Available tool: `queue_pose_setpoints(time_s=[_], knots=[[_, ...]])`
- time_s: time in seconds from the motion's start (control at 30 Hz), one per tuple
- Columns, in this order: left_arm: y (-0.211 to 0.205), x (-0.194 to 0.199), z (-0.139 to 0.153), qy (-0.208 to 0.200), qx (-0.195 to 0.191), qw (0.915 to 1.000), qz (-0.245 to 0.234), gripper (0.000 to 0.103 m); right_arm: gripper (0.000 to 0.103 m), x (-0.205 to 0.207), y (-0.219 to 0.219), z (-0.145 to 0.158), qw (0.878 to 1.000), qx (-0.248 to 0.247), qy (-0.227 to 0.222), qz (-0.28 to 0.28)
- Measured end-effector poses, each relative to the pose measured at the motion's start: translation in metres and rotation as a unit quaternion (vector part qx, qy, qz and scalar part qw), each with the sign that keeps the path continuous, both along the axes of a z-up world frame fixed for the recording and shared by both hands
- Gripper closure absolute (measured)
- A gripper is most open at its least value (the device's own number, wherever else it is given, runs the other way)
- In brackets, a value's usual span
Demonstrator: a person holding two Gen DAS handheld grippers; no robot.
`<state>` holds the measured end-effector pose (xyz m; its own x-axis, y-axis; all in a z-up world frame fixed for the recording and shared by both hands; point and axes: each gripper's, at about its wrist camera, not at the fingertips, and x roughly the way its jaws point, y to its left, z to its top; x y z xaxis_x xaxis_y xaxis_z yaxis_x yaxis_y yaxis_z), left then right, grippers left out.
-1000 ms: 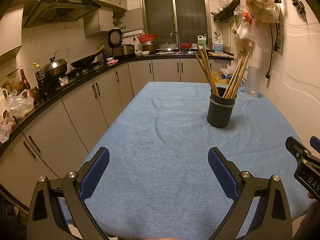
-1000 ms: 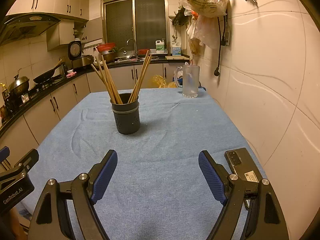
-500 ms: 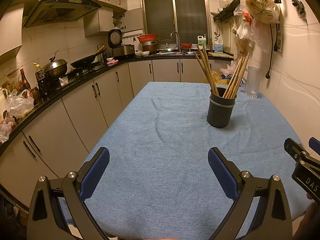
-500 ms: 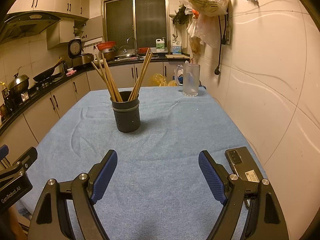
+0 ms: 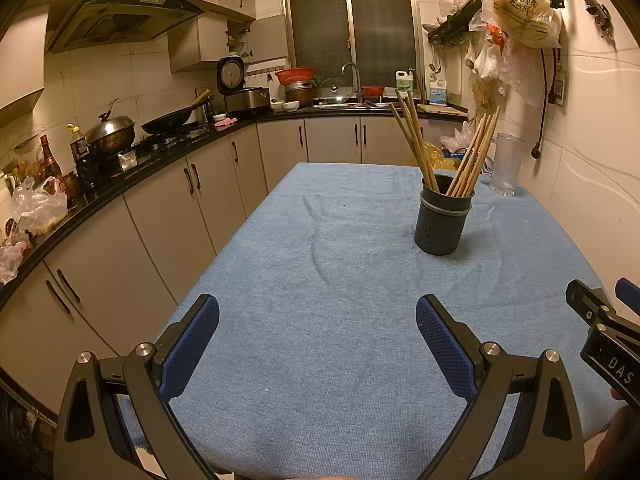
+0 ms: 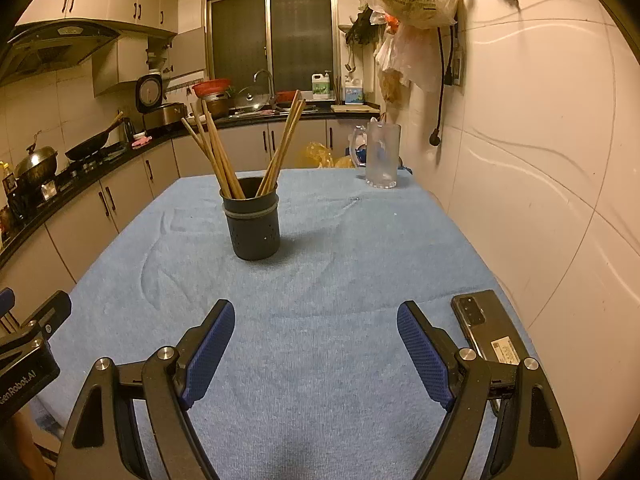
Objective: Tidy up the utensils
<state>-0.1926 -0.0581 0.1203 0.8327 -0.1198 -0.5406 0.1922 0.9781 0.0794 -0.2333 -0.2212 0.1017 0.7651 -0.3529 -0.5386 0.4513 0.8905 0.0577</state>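
A dark grey utensil holder stands upright on the blue tablecloth, with several wooden chopsticks fanned out of it. It also shows in the right wrist view with its chopsticks. My left gripper is open and empty, low over the near part of the table, well short of the holder. My right gripper is open and empty, also near the front edge. Each gripper shows at the edge of the other's view.
A frosted glass jug stands at the far right of the table. A black phone lies by my right finger near the wall. Kitchen cabinets and a counter run along the left. Bags hang on the right wall.
Both grippers have drifted very slightly; the holder sits a touch lower and closer in the right wrist view. Nothing was taken or let go.
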Motion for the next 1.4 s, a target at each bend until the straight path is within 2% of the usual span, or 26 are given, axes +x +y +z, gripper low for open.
queue_pose_setpoints(time_s=[1.4], knots=[[-0.0011, 0.0013, 0.0010, -0.002, 0.000, 1.0000, 0.004, 0.005, 0.016, 0.0037, 0.0044, -0.0023, 1.000, 0.001, 0.009, -0.001]])
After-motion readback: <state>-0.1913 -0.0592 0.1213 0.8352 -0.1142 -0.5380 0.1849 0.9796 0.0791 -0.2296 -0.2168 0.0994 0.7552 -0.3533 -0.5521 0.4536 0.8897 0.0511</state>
